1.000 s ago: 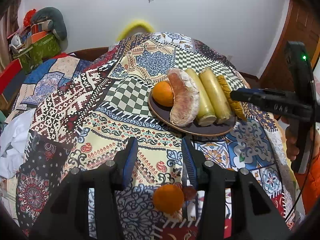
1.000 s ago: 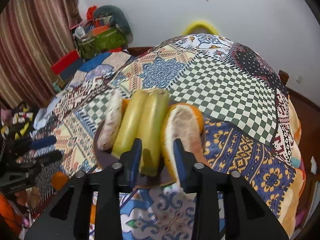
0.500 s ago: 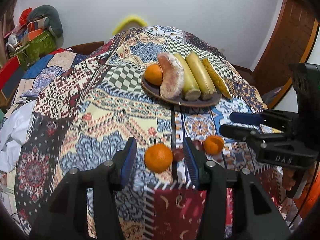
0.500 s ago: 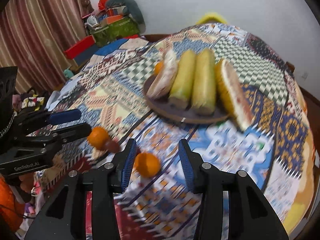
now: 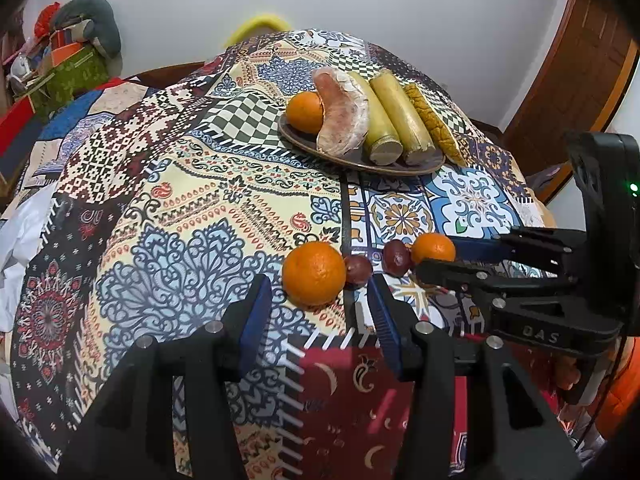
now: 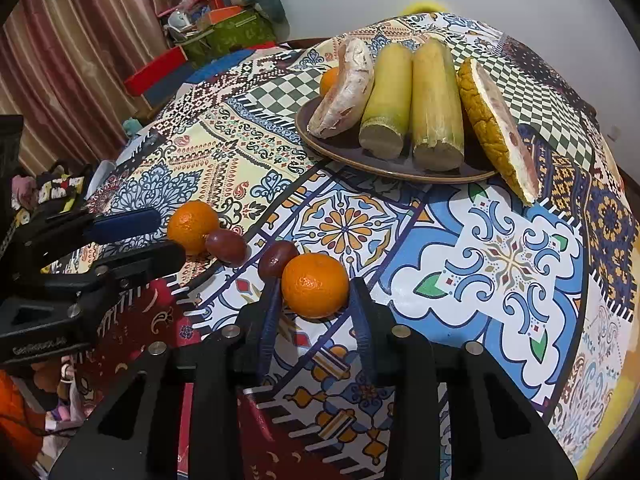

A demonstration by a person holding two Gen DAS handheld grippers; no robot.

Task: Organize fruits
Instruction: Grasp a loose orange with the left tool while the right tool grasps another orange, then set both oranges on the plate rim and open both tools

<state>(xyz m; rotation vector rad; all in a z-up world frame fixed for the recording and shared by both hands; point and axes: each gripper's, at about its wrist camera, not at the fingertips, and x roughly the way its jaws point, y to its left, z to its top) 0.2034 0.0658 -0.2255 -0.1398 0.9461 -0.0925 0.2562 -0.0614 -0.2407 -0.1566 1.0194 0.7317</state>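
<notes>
Two oranges and two small dark red fruits lie near the table's front edge. My left gripper (image 5: 318,294) is open, its fingers just short of the left orange (image 5: 314,273), which also shows in the right wrist view (image 6: 192,226). My right gripper (image 6: 316,294) is open with the right orange (image 6: 315,285) at its fingertips; it also shows in the left wrist view (image 5: 433,249). The red fruits (image 5: 359,269) (image 5: 396,258) sit between the oranges. A dark plate (image 5: 360,162) farther back holds an orange (image 5: 305,112), a pomelo wedge (image 5: 342,114), two yellow-green stalks (image 5: 402,118) and a second wedge (image 6: 496,120) at its edge.
The table wears a patchwork-patterned cloth (image 5: 200,200) that drops off at all sides. Boxes and cushions (image 5: 72,56) are stacked at the far left by the wall. A wooden door (image 5: 568,80) stands at the right.
Both grippers pulled back from the plate toward the front edge and came down to the two loose oranges. The right gripper now has its orange at its fingertips.
</notes>
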